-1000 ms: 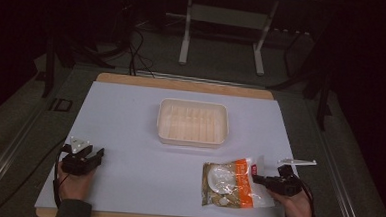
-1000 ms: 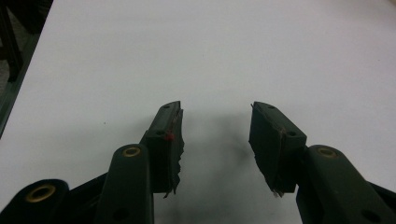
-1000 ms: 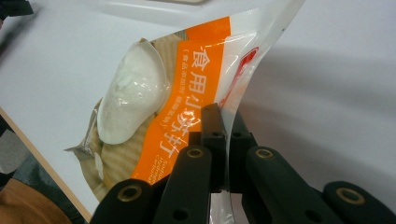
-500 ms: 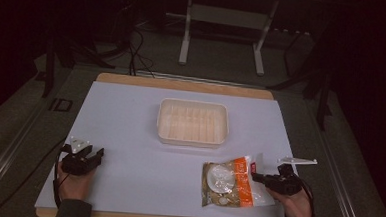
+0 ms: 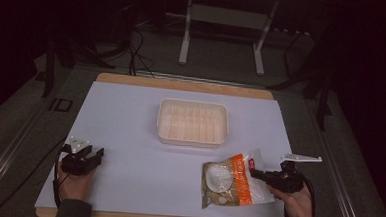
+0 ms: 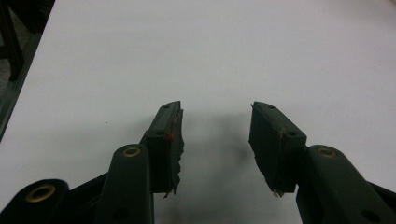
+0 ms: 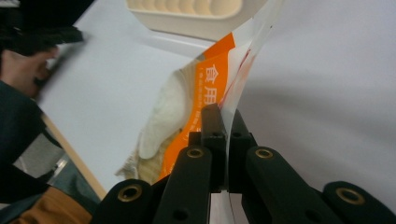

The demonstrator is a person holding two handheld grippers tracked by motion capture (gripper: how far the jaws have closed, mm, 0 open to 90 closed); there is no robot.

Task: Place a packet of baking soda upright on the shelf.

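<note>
1. Right gripper [image 5: 255, 174] sits at the near right of the table [image 5: 130, 115], jaws clamped tight on the clear edge of the snack bag [image 5: 230, 179]. In the right gripper view the right gripper [image 7: 223, 116] has that transparent film pinched flat between its two black pads, no gap to be seen.

2. The snack bag [image 7: 187, 112] lies on the white table top, near the front edge, in front of the tray and a little to its right. Orange band with white characters, pale round pieces showing through the clear part. The print is cut off and too small to read in full.

3. Left gripper [image 5: 97, 156] rests at the near left, well apart from the bag. In its own view the left gripper [image 6: 215, 126] has its jaws spread wide, nothing between them but bare white surface. The pad edges look frayed.

4. The cream tray [image 5: 193, 122] stands at the table's middle, behind the bag. Its ribbed floor shows, but the high view is too soft to tell more. In the right gripper view just the tray's [image 7: 187, 11] near wall shows, cropped by the top edge.

5. Surroundings beyond the table are dark; the metal frame legs [image 5: 187, 33] behind it fade into shadow.

6. The other hand [image 7: 25, 65] appears at the left of the right gripper view, blurred and partly cut off.
</note>
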